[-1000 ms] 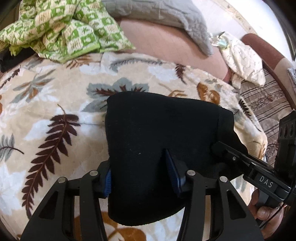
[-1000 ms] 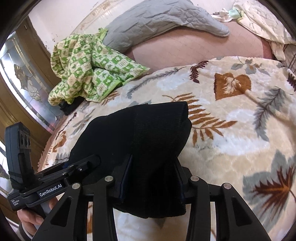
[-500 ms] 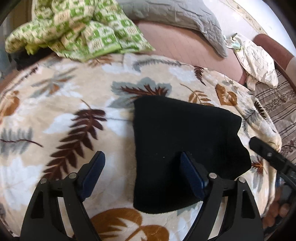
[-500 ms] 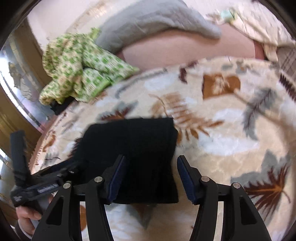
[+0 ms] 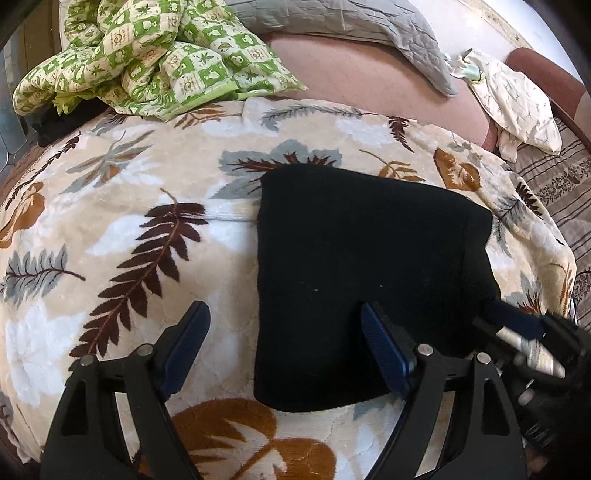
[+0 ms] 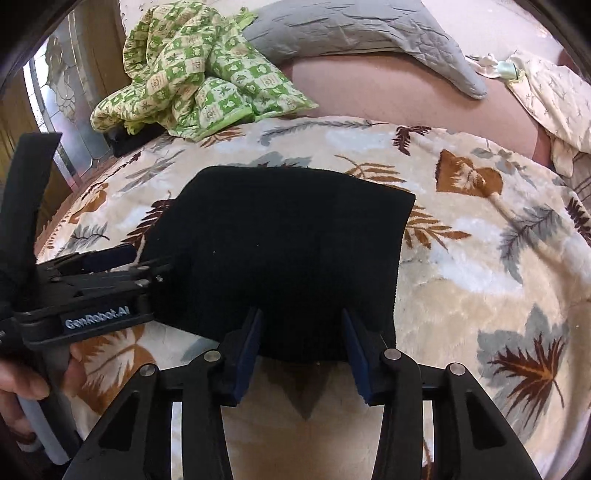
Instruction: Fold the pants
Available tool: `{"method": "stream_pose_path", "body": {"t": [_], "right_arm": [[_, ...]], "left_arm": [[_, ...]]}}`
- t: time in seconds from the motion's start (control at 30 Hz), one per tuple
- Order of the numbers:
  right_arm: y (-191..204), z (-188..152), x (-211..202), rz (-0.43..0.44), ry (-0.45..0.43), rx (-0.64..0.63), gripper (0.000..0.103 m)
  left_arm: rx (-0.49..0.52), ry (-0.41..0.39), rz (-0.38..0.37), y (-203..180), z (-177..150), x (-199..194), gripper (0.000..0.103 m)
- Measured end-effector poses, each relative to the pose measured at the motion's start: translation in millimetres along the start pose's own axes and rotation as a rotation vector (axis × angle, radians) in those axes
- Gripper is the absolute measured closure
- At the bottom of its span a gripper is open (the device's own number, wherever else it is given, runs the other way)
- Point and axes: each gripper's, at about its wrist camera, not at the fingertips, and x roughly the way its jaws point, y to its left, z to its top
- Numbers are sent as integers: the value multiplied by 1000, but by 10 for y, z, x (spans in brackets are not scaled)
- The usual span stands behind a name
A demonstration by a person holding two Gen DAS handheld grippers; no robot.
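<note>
Our left gripper (image 5: 284, 339) stands wide open with nothing between its blue pads, the left pad over bare blanket and the right pad over the near part of the black pants (image 5: 362, 280). Our right gripper (image 6: 301, 343) is also parted, though less widely, and grips nothing; its two pads sit at the near edge of the pants (image 6: 280, 258), whose dark cloth shows in the gap between them. We see the pants lying folded into a compact, roughly square bundle on the leaf-patterned blanket (image 5: 122, 206), flat and near its middle. In the right wrist view the left gripper's body reaches in from the left side beside the bundle. Beyond the blanket lie a green checked quilt (image 6: 192, 70), a grey quilted cover (image 6: 354, 33) and a cream cloth (image 5: 517, 99).
</note>
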Motion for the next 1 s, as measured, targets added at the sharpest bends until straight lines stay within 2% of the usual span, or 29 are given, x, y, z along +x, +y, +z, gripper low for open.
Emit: {"method": "stream_pose_path", "body": {"t": [0.07, 0.27, 0.43, 0.57, 0.7, 0.83, 0.93, 1.0], "right_arm": [[-60, 111, -63, 33, -23, 45, 58], [-140, 456, -24, 39, -80, 81, 58], [-259, 614, 294, 33, -41, 131, 58], [-362, 591, 547, 19, 12, 171, 57], [-352, 590, 610, 13, 17, 147, 57], [-359, 582, 474, 28, 9, 148, 57], [-324, 456, 251, 22, -18, 144, 56], [-281, 351, 152, 5, -20, 119, 53]], "left_arm": [[4, 5, -2, -27, -4, 11, 18], [12, 9, -3, -70, -8, 41, 18], [16, 11, -4, -86, -5, 69, 18], [16, 13, -13, -88, -8, 101, 18], [8, 13, -18, -78, -9, 134, 17], [5, 8, -12, -81, -13, 100, 18], [9, 2, 0, -90, -28, 67, 17], [7, 1, 5, -90, -34, 51, 17]]}}
